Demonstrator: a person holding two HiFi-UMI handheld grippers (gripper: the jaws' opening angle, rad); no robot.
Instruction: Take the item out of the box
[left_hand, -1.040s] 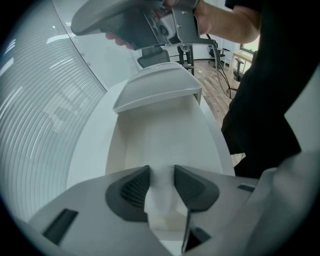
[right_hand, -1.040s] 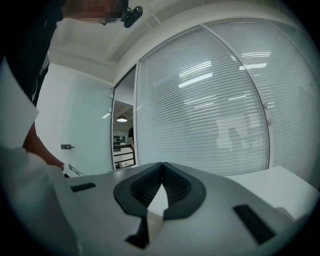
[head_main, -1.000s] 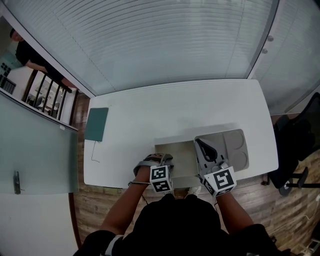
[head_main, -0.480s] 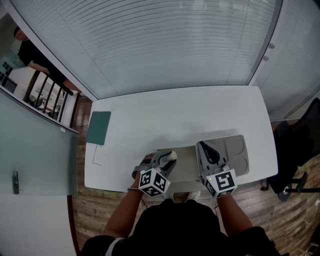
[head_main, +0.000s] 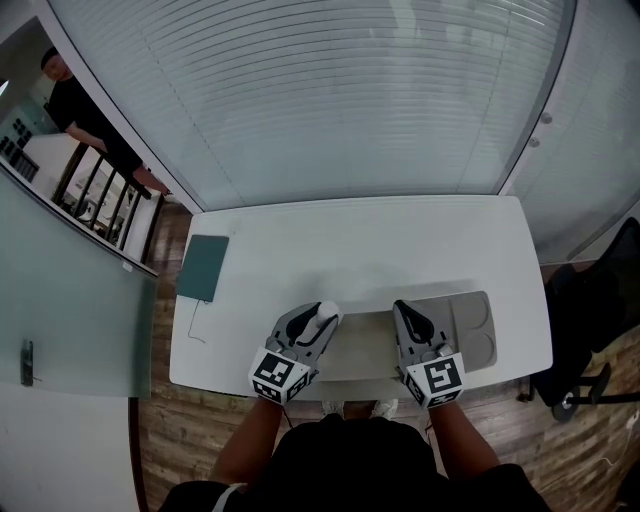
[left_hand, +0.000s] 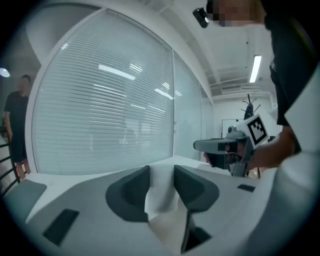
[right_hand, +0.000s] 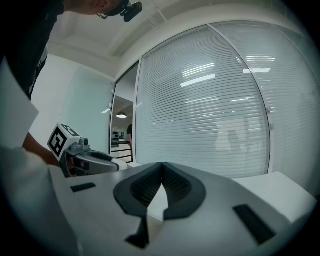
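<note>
White item (left_hand: 161, 197) pinched in my left gripper (head_main: 322, 312), held up at the near box's (head_main: 365, 350) left end, apparently extracted; right gripper (head_main: 404, 310), jaws closed on nothing, waits at the box's right.

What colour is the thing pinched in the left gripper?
White. The sheet shows best in the left gripper view, between the jaws.

Desk (head_main: 400, 240): smooth white, faintly glossy. Box (head_main: 478, 318): matt grey, pulp-like. Item (left_hand: 161, 192): thin white paper. Left tool (head_main: 322, 312): matt grey plastic. Floor (head_main: 200, 420): wood.
</note>
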